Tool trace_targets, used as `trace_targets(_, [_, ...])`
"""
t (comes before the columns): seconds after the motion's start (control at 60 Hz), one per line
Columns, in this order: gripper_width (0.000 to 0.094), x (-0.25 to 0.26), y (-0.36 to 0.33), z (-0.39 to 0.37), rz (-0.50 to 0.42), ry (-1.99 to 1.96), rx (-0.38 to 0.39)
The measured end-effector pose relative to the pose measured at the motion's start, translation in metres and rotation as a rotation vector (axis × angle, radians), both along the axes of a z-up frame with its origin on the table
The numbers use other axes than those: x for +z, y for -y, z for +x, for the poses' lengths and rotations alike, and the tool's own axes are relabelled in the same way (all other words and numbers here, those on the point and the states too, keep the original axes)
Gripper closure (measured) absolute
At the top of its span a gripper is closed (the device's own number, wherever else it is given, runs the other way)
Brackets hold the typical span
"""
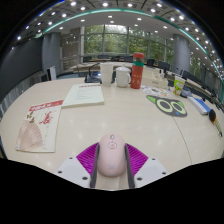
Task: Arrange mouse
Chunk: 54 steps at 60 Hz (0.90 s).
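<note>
A pale pink computer mouse point(110, 155) sits between the two fingers of my gripper point(111, 160), its wheel end pointing away from me. The magenta pads point(88, 157) close in on both of its sides, so the gripper is shut on the mouse. The mouse is over the near edge of a large white table point(120, 115). Whether its underside touches the table is hidden. Far ahead and to the right lies a dark oval mouse mat point(168, 104) with a green rim.
A pink-and-white printed sheet point(38, 128) lies ahead to the left, with a flat booklet point(85, 95) beyond it. At the table's far side stand a white jug point(121, 76) and a tall red-orange container point(138, 70). A green cup point(179, 86) and small items sit on the right.
</note>
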<state>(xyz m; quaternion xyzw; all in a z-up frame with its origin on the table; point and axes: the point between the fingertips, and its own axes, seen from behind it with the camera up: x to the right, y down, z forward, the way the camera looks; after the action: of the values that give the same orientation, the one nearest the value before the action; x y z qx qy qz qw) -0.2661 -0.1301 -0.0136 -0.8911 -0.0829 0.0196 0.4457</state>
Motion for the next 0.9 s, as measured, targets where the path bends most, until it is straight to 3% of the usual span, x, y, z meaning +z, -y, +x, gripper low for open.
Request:
trace_targets(0.133, [0.0597,0.001,-0.002,-0.001,-0.032,0.016,0.017])
trace_targets(0.283, [0.0629,0.026,-0.003,-0.006,-0.032,-0.006,0.039])
trace_targets(0.433, [0.0629,0.119,-0.037,0.005,0.105,-0.056,0.057])
trace_targets(0.6, [0.0629,0.193,-0.115,0.077,0.223,-0.09,0.026])
trace_targets(0.733, [0.063,0.181,-0.183,0.15,0.22,-0.086,-0.014])
trace_targets(0.9, [0.0631,0.102,-0.241,0.219,0.128,-0.053,-0.041])
